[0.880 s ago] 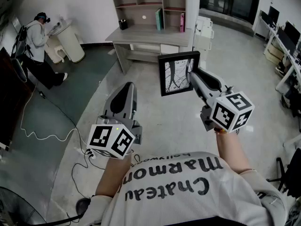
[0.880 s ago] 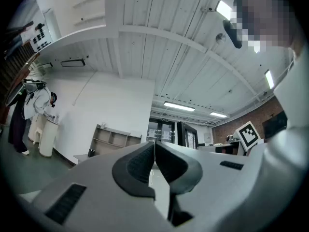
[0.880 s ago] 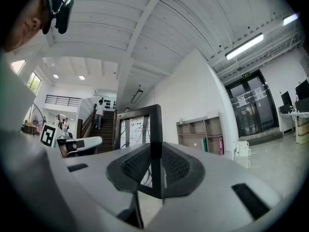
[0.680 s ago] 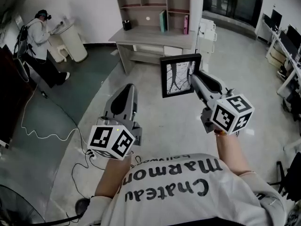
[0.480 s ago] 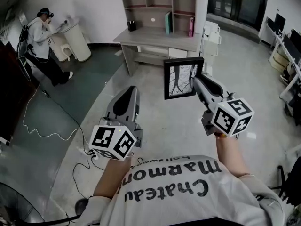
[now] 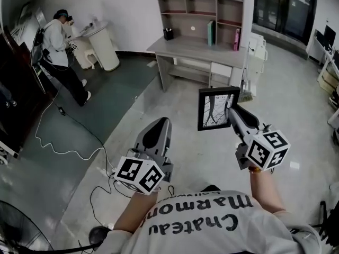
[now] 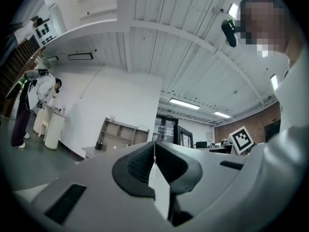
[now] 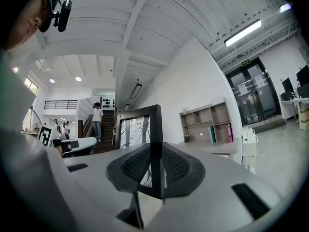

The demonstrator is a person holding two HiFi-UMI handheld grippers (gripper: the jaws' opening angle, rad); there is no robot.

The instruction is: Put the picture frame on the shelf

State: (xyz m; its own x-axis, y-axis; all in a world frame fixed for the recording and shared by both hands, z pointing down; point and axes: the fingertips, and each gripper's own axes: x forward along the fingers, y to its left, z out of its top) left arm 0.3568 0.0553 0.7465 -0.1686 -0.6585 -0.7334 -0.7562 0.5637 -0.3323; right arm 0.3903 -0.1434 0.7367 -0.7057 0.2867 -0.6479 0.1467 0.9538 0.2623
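Observation:
A black picture frame (image 6: 217, 108) with a branch print is held upright in the air, my right gripper (image 6: 231, 111) shut on its right edge. In the right gripper view the picture frame (image 8: 140, 139) stands edge-on between the jaws of the right gripper (image 8: 155, 166). The grey shelf (image 6: 204, 15) sits on a desk (image 6: 196, 49) against the far wall, well ahead of both grippers. My left gripper (image 6: 158, 133) hangs lower left, shut with nothing in it; in its own view the left gripper (image 7: 154, 166) has its jaws pressed together. The shelf (image 7: 120, 134) appears far off.
Books (image 6: 211, 33) and a dark cup (image 6: 168, 34) stand in the shelf. A person (image 6: 62, 46) stands at a white round counter (image 6: 103, 46) at far left. A cable (image 6: 79, 147) trails over the floor. A white cabinet (image 6: 257, 54) stands right of the desk.
The view has swung so the desk and shelf sit more to the right and nearer. Both grippers keep their pose, and the frame stays held in the right one.

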